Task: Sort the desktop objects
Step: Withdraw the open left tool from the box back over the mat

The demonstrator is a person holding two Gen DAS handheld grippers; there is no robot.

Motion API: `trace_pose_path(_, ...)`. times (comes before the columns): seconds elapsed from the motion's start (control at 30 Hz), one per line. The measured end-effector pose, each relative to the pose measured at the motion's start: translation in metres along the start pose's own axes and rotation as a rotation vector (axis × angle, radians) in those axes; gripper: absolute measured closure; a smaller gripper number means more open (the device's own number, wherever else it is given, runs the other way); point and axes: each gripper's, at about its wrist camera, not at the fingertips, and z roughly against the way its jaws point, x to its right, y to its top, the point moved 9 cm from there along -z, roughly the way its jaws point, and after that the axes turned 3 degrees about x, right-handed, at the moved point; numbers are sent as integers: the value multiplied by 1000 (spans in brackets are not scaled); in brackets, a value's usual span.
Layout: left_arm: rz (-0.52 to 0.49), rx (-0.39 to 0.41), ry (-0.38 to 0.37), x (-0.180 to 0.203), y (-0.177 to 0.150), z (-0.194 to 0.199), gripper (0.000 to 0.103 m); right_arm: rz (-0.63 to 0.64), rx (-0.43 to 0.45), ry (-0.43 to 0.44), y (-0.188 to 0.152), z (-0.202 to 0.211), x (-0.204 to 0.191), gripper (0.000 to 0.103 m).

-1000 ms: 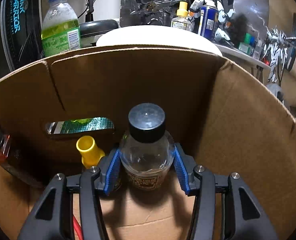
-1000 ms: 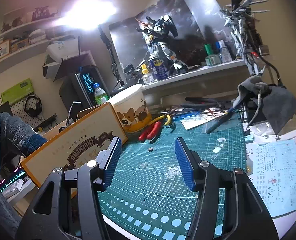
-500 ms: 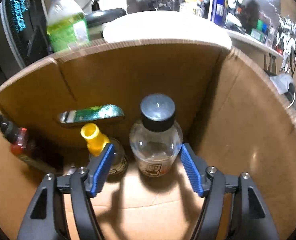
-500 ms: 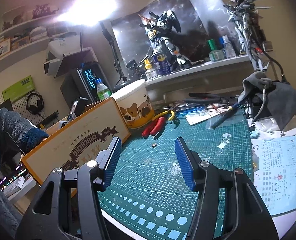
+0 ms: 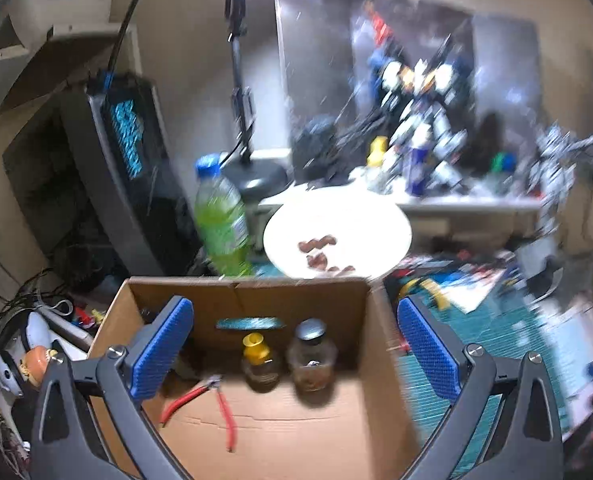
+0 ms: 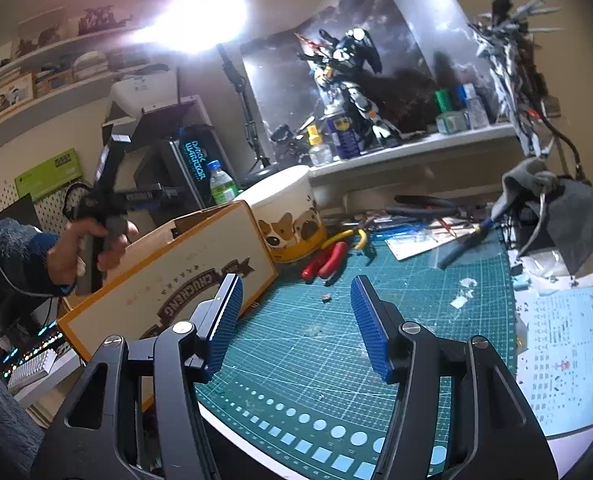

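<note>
my left tool is opening wide, empty, above the brown cardboard box; the black-capped clear glass bottle stands inside, ahead and below. advise clearing the rim before the next pick.

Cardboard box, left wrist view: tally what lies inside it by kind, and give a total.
In the cardboard box:
Small bottles: 2, yellow-capped bottle and black-capped bottle
Red-handled pliers: 1
Total: 3 clearly visible. The left corner behind the tongs is hidden, so more may lie there.
</note>
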Motion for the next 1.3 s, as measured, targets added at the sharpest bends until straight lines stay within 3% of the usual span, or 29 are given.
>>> trace_pose_path(0.13, 30, 106, -13, 14, 31, 46, 0, 23, 4, -13, 5, 10, -8, 46)
trace_pose_path(0.23, 16, 186, -28, 29, 41, 85, 0, 34, 11, -31, 7, 20, -10, 38)
trace_pose_path(0.37, 17, 210, -151, 64, 28, 121, 0, 37, 10, -65, 9, 32, -8, 38)
trace_pose_path(0.5, 1, 186, -266, 106, -5, 137, 0, 55, -11, -124, 8, 43, -5, 35)
trace_pose_path(0.6, -63, 169, -299, 146, -41, 134, 0, 62, -26, -178, 7, 51, 3, 35)
trace_pose_path(0.7, -64, 169, -325, 178, -77, 123, 0, 58, -39, -232, 3, 59, 14, 35)
trace_pose_path(0.9, -37, 158, -235, 220, -139, 63, 0, 79, -82, -368, -10, 71, 39, 35)
trace_pose_path(1.0, -14, 152, -204, 224, -162, 39, 0, 56, -91, -396, -18, 76, 49, 34)
trace_pose_path(1.1, 25, 123, -219, 216, -175, 28, 0, 51, -103, -420, -28, 79, 58, 34)
trace_pose_path(1.3, -64, 177, -186, 215, -177, 28, 0, 13, -134, -445, -43, 77, 77, 34)
